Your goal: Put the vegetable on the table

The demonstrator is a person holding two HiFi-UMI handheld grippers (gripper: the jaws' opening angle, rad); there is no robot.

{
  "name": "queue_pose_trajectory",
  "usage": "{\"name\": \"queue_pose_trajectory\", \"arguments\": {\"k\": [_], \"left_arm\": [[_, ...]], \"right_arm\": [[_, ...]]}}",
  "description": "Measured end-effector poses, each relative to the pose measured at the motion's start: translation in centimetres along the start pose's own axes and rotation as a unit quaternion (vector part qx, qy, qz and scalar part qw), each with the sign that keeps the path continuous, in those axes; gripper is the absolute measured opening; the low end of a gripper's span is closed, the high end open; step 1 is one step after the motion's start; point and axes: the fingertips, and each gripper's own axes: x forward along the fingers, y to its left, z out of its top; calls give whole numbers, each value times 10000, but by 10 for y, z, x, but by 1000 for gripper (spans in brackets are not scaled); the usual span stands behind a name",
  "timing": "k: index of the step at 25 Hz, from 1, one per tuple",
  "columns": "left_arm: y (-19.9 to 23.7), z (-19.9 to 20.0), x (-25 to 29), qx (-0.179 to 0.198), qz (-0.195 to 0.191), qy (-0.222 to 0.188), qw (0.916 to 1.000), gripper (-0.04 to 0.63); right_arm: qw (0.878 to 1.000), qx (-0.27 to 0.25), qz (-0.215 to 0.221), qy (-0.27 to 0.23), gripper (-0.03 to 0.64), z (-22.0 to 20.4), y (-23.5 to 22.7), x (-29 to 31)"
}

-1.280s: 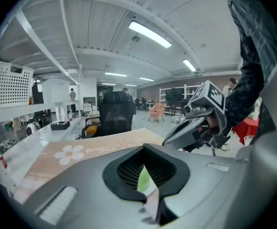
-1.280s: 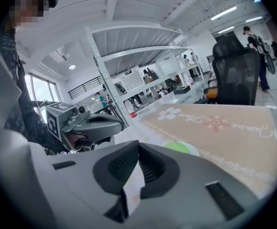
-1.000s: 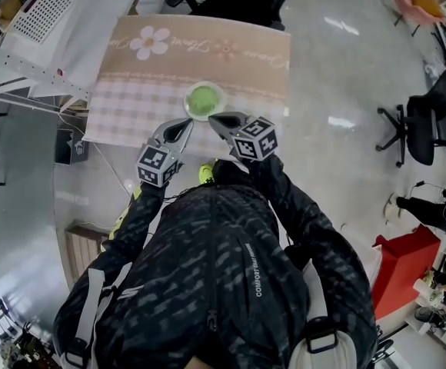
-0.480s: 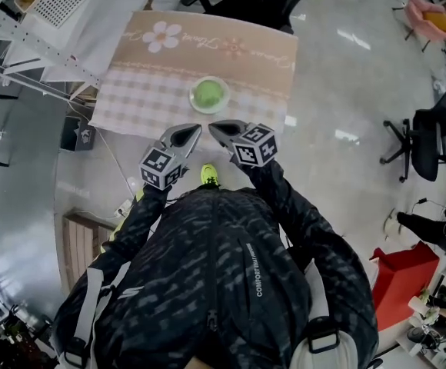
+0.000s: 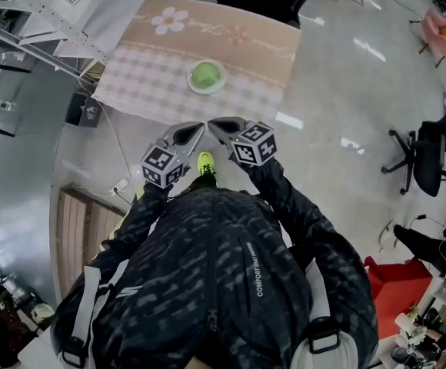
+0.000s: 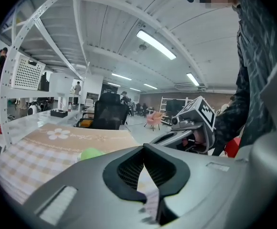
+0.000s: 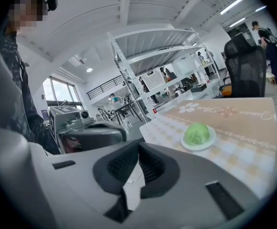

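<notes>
My left tongs and right tongs, both clenched on nothing.
I hold them side by side, tips nearly meeting. Ahead of them, well apart, stands the checked surface. The green vegetable sits there on a white plate, straight ahead of the tongs.

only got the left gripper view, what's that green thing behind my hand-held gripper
observer: a round green vegetable on a small white plate, seen whole in the right gripper view
operator: is the other one holding anything
observer: no, the right hand-held gripper is shut and empty
operator: where's the plate on the table
observer: head view puts it near the middle of the table, ahead of the left hand-held gripper
</notes>
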Motion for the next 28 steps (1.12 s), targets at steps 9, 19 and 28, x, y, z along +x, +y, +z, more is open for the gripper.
{"name": "queue_pose_trajectory", "arguments": {"k": [9, 19, 28], "left_arm": [[-70, -11, -19, 31, 410, -134, 9991, -3], [-165, -46, -38, -43, 678, -148, 9976, -3], [-224, -60, -52, -101, 745, -122, 9971, -3]], "right_arm": [[9995, -140, 278, -12, 0, -35, 35, -54], [9983, -264, 512, 7, 0, -88, 86, -118], [9976, -125, 682, -34, 0, -127, 120, -154]]}}
